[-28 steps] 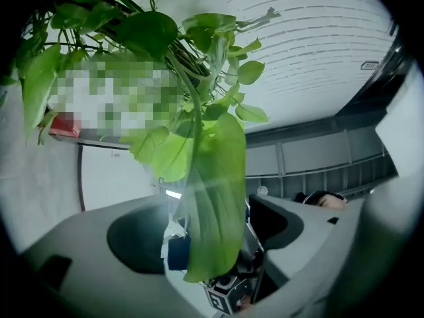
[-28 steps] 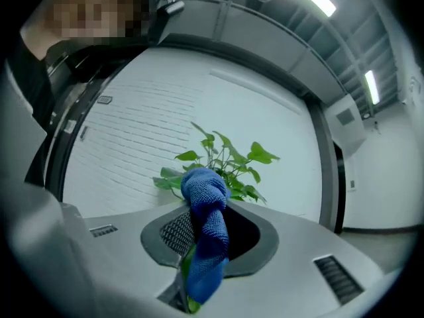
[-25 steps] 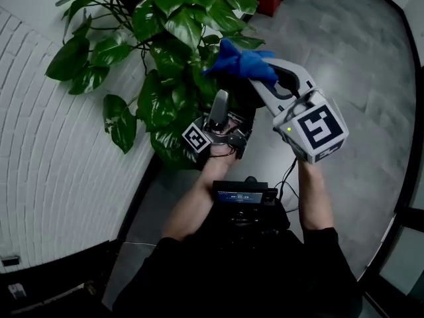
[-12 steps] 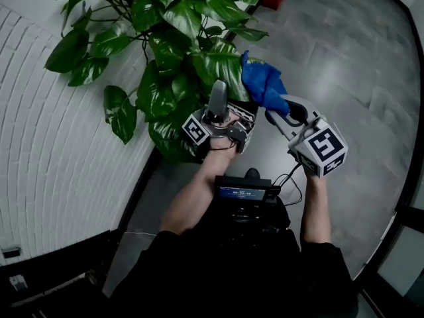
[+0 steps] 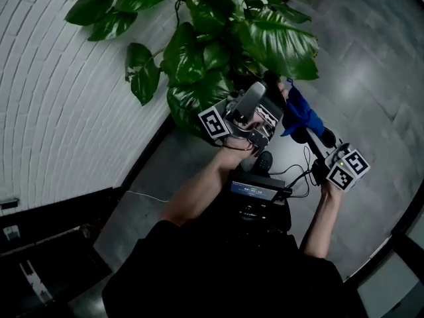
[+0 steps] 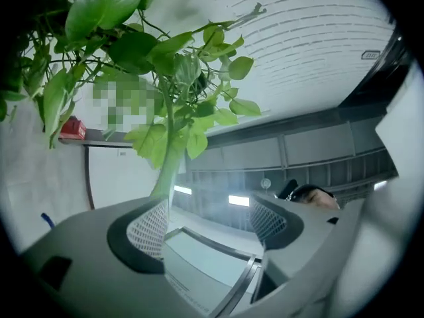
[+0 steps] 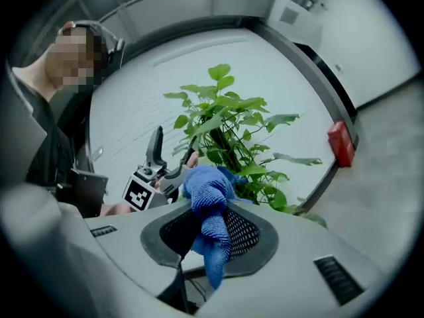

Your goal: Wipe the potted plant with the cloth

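Note:
The potted plant with broad green leaves fills the top of the head view. My left gripper reaches up under its lower leaves, jaws open. In the left gripper view, a pale leaf stalk rises just beside the left pad of that gripper, and nothing is pinched. My right gripper is to the right of the left one, shut on a bunched blue cloth. The cloth hangs from these jaws, apart from the plant. The pot is hidden.
A white brick wall curves along the left, with a dark baseboard below. Grey tiled floor lies to the right. A red box stands by the wall beyond the plant. A black device with cables hangs at the person's chest.
The right gripper has carried the cloth down off the leaves and out to the right. The left gripper has shifted right under the foliage, and the head view has swung left.

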`<action>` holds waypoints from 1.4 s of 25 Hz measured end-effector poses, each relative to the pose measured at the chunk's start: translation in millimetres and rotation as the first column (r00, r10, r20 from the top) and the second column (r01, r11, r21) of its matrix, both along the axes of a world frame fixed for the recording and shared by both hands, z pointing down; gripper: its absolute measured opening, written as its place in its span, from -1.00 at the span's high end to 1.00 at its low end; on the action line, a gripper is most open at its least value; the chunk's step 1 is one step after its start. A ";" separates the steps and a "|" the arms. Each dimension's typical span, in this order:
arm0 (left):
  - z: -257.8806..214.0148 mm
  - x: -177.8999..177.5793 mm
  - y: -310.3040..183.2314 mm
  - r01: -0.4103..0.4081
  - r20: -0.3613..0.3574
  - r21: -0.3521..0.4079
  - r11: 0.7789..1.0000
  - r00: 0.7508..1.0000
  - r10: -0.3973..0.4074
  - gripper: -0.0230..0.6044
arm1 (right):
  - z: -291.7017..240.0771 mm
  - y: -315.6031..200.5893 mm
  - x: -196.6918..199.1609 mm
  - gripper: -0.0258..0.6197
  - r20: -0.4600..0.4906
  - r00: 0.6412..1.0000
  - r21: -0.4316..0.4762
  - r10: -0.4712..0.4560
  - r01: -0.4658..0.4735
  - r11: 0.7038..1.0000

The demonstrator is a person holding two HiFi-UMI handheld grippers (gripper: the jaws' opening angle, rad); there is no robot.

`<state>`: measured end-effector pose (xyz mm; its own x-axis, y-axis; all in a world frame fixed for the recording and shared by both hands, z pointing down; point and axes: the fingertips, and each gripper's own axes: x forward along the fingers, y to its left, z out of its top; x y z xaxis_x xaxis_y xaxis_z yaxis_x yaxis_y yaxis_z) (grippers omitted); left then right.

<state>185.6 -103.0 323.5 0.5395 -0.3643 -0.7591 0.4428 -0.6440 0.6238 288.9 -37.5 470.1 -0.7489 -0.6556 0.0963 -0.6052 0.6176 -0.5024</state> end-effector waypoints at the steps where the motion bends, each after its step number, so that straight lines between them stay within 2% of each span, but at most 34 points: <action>1: 2.0 -3.4 6.0 -0.004 0.022 0.004 1.000 1.000 0.004 -0.30 | 4.8 1.5 -3.8 0.62 0.058 0.998 -0.015 -0.003 0.004 1.000; 4: 7.1 -23.7 16.9 0.004 0.069 0.008 1.000 0.998 -0.004 -0.30 | 13.1 1.9 -22.4 0.62 0.219 0.976 -0.045 -0.015 0.025 0.999; 6: 6.8 -40.9 19.5 0.015 0.074 0.005 1.000 0.997 -0.015 -0.30 | 11.1 -0.1 -34.7 0.62 0.287 0.958 -0.046 -0.014 0.029 0.999; 10: 5.6 -70.7 23.2 0.014 0.071 -0.007 1.000 0.997 -0.014 -0.30 | -1.8 -1.8 -48.2 0.62 0.314 0.949 -0.028 0.032 -0.024 0.999; 13: 9.4 -95.7 21.8 -0.001 0.044 -0.042 0.999 0.999 0.003 -0.30 | -18.1 -0.3 -49.7 0.62 0.326 0.936 -0.006 0.131 -0.136 0.991; 16: 8.5 -117.4 26.9 -0.062 0.019 -0.052 0.997 0.998 0.063 -0.30 | -32.2 7.7 -50.8 0.62 0.301 0.911 0.006 0.283 -0.299 0.954; 19: 0.8 -148.7 44.2 -0.154 0.012 -0.021 0.988 0.988 0.154 -0.30 | -47.9 28.6 -71.3 0.62 0.338 0.855 0.014 0.394 -0.423 0.906; 21: 1.2 -175.8 63.2 -0.217 0.026 -0.015 0.976 0.976 0.218 -0.30 | -60.1 56.4 -102.1 0.62 0.395 0.811 0.002 0.432 -0.471 0.882; 23: 2.1 -206.0 85.1 -0.270 0.036 -0.015 0.963 0.962 0.270 -0.30 | -79.3 88.5 -143.3 0.61 0.442 0.785 0.005 0.434 -0.486 0.874; 26: 0.2 -251.6 96.9 -0.294 0.067 0.020 0.955 0.954 0.293 -0.30 | -104.5 100.5 -210.1 0.61 0.489 0.788 0.044 0.374 -0.450 0.892; 29: 8.8 -285.3 111.5 -0.316 0.107 0.012 0.949 0.944 0.313 -0.30 | -111.1 114.9 -267.4 0.61 0.523 0.788 0.052 0.323 -0.409 0.911; 32: 9.6 -310.7 128.7 -0.331 0.124 0.002 0.944 0.936 0.328 -0.28 | -126.0 132.1 -307.3 0.61 0.522 0.804 0.079 0.284 -0.377 0.923; 35: 4.6 -333.0 142.0 -0.325 0.150 0.012 0.946 0.936 0.320 -0.28 | -134.9 140.8 -331.5 0.61 0.543 0.802 0.093 0.250 -0.354 0.931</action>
<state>-147.5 39.0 328.1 0.7278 -0.1265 -0.6740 0.5377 -0.5049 0.6753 -42.6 103.3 335.1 -0.4148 -0.8234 -0.3871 -0.4618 0.5571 -0.6902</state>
